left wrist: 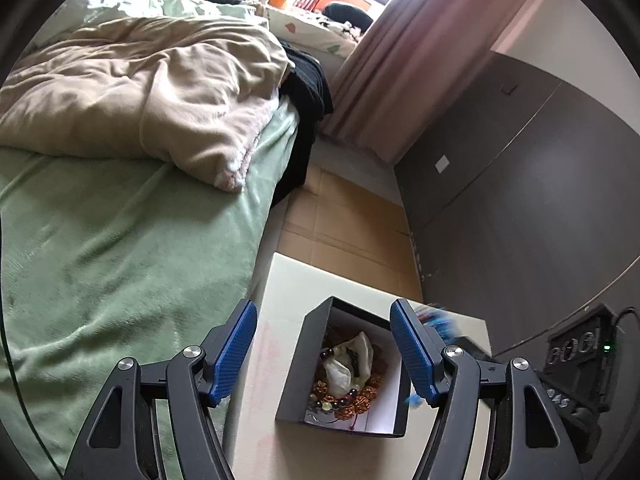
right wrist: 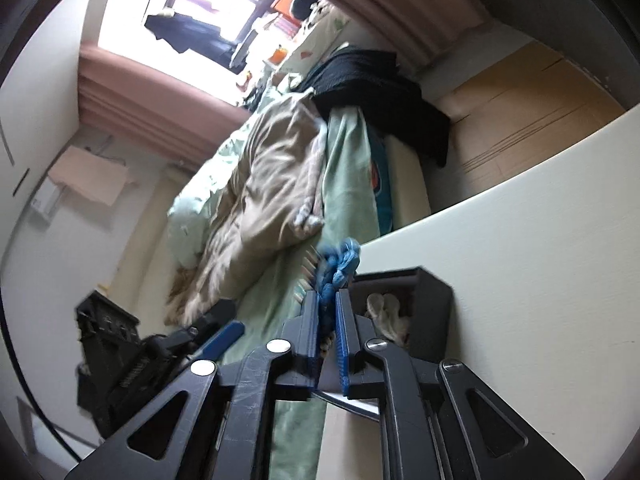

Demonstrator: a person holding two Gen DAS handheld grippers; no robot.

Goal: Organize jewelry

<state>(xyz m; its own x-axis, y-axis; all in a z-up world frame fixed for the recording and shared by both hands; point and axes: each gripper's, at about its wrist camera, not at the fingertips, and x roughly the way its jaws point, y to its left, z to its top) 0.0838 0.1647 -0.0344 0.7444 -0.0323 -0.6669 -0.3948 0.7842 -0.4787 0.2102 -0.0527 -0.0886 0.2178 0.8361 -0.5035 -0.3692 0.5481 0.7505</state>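
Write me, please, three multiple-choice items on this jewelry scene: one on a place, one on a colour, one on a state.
1. Where does the black box stand?
A on the bed
B on the white table
C on the floor

2. What colour is the item in the right gripper?
A blue
B red
C yellow

3. How is the left gripper?
A shut on beads
B open, empty
C out of view

Answers: 1 B, white surface under the box; 2 A, blue cords between the pads; 3 B, fingers spread wide above the box.
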